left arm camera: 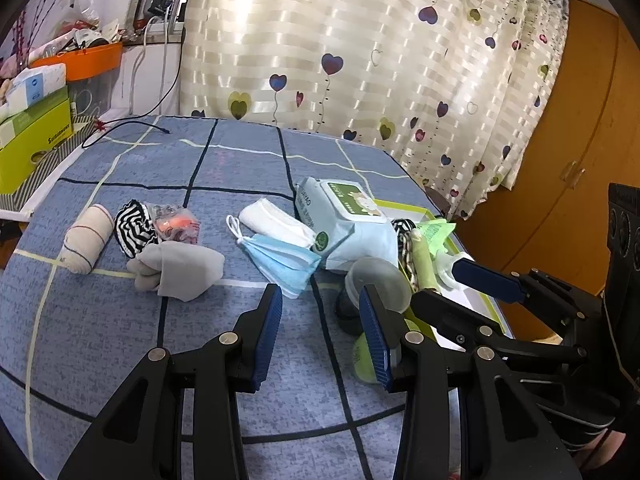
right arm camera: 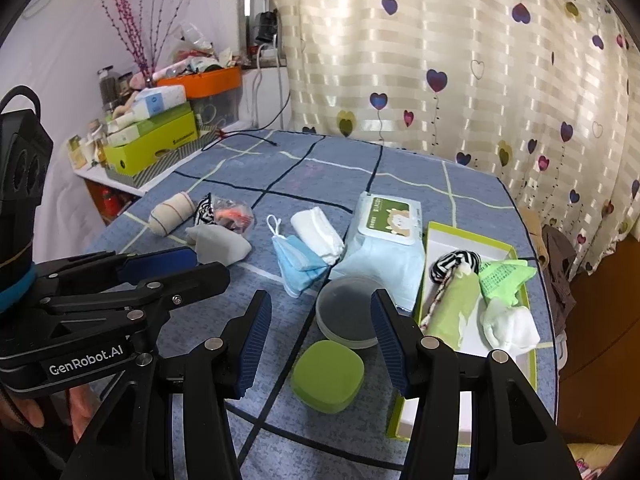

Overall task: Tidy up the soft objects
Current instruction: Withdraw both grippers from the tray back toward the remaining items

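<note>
Green-rimmed box point(right arm camera: 434, 236) with striped cloth point(right arm camera: 454, 264), tissues point(right arm camera: 504, 280)

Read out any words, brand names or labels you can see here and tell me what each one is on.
"GenRobot.AI": white lettering on the body of the left claw, seen from the right wrist view.
Green box on the side shelf: dark print along its edge, too blurred to read.
Wet wipes pack: print on its green lid label, too small to read.
Light green packet in the tray: print too small to read.
</note>
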Demonstrator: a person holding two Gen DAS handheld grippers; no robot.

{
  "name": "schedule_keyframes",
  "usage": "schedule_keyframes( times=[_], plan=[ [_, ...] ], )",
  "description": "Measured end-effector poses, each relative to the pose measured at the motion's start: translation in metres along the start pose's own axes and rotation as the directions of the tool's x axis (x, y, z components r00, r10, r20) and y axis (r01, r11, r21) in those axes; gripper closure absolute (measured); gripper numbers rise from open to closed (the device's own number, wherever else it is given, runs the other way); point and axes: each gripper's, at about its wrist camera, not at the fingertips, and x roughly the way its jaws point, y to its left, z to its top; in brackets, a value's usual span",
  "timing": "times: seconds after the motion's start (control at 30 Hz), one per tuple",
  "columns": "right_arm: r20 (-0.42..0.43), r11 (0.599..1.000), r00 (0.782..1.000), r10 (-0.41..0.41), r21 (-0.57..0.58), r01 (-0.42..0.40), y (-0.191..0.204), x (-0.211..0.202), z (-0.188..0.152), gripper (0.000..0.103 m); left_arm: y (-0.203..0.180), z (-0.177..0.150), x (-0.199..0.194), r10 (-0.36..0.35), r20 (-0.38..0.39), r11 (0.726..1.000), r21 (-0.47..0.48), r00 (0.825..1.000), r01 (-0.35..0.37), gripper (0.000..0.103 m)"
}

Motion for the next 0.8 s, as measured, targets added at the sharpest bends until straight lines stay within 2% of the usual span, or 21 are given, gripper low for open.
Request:
schedule_keyframes(
  times=[0.27,0.63,0.8],
  plan=[
    [-0.017,0.999,1.0,0.025,-0.023,-0.026,0.006,0.014,0.004,0.052,0.012,0.0,0.004,0.033,-0.01,0.999,-0.013,0.999,-0.033,0.061],
    [-0.043,0.995,0.997,0.071,-0.068,-0.074,0.024,0.035,0.013,0.052,0.039,-0.002,0.007,0.029,-0.024,0.998,-0.054,0.999,-0.03,0.061],
    [-0.064,0.993,0.995,0.08,-0.081,-0.085,0.029,0.047,0.019,0.052,0.056,-0.001,0.006,0.051,-0.022,0.995,-0.086,0.998,-0.053,0.061]
  ],
)
